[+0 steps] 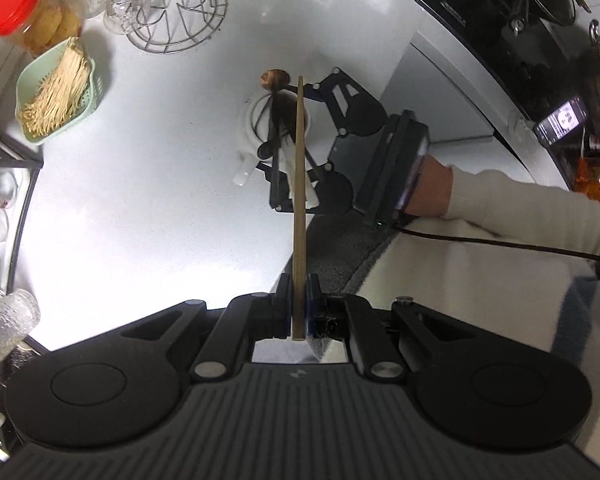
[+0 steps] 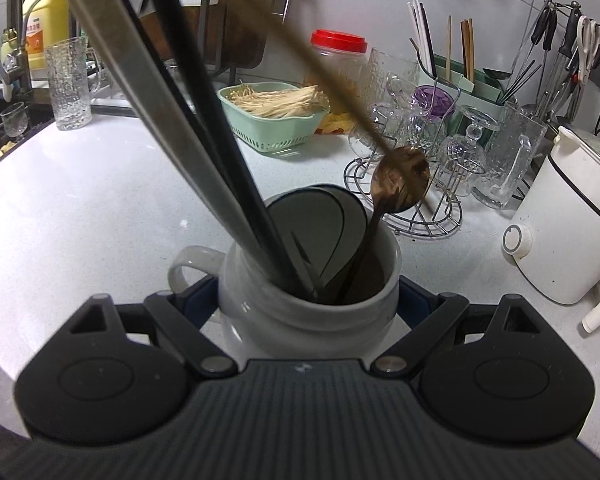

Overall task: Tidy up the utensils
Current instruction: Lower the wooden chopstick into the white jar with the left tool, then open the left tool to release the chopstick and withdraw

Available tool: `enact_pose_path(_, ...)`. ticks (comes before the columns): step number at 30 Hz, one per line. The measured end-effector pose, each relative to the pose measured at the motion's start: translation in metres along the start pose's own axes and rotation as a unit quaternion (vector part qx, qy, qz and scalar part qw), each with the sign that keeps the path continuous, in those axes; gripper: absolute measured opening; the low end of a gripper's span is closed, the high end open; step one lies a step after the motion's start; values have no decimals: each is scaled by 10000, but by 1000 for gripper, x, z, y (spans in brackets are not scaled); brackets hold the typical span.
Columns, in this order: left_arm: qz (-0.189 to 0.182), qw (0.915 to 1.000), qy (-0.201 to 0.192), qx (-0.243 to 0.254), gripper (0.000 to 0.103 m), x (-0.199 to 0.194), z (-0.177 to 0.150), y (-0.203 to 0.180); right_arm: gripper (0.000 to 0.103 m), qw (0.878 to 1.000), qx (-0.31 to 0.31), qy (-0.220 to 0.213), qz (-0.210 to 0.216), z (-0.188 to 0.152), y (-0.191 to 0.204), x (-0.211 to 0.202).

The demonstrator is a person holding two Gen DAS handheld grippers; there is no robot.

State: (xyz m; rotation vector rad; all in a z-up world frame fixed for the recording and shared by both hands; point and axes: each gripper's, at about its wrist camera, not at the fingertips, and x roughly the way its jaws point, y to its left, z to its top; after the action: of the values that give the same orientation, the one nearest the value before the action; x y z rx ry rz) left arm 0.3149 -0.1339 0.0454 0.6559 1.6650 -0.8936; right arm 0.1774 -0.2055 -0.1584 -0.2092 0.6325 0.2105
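Pinching a wooden spoon (image 1: 299, 200) by its handle, your left gripper (image 1: 299, 300) hangs its bowl just above the white jar (image 2: 308, 308). Your right gripper (image 2: 308, 300) clasps that jar near you on the counter (image 2: 80, 208), dark utensils (image 2: 228, 184) inside.

We see strong fisheye bending in both views: straight edges curve toward the corners, which go dark. In the left wrist view the white countertop (image 1: 148, 184) is overexposed, washing out to pure glare just above the left gripper (image 1: 299, 312), while the stove area (image 1: 512, 40) at upper right stays dim. The wooden spoon (image 1: 299, 208) reads fairly sharp there. In the right wrist view light is softer and more even; the same spoon's handle and the dark utensils (image 2: 204, 152) crossing close to the lens are blurred. The white crock (image 2: 308, 320) casts little shadow.
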Motion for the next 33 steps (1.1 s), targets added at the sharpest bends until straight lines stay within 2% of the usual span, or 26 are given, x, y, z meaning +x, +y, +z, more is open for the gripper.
enact_pose_path(4, 115, 9991, 312, 255, 7, -6, 12, -6, 93, 10000, -11, 7, -4, 2, 1, 3)
enact_pose_path(11, 434, 9944, 884, 392, 7, -5, 32, -5, 93, 10000, 5, 36, 1, 5, 1, 6)
enact_pose_path(16, 612, 9912, 1073, 466, 7, 8, 49, 0, 93, 10000, 6, -14, 10, 6, 1, 8)
enact_pose_path(23, 623, 9904, 1071, 614, 7, 24, 70, 2, 93, 10000, 17, -41, 19, 5, 1, 9)
enact_pose_path(29, 539, 9945, 601, 667, 9, 25, 76, 2, 93, 10000, -14, 8, 66, 7, -1, 10)
enact_pose_path(33, 666, 9945, 240, 766, 36, 26, 66, 1, 93, 9999, -39, 34, 101, 9, -2, 13)
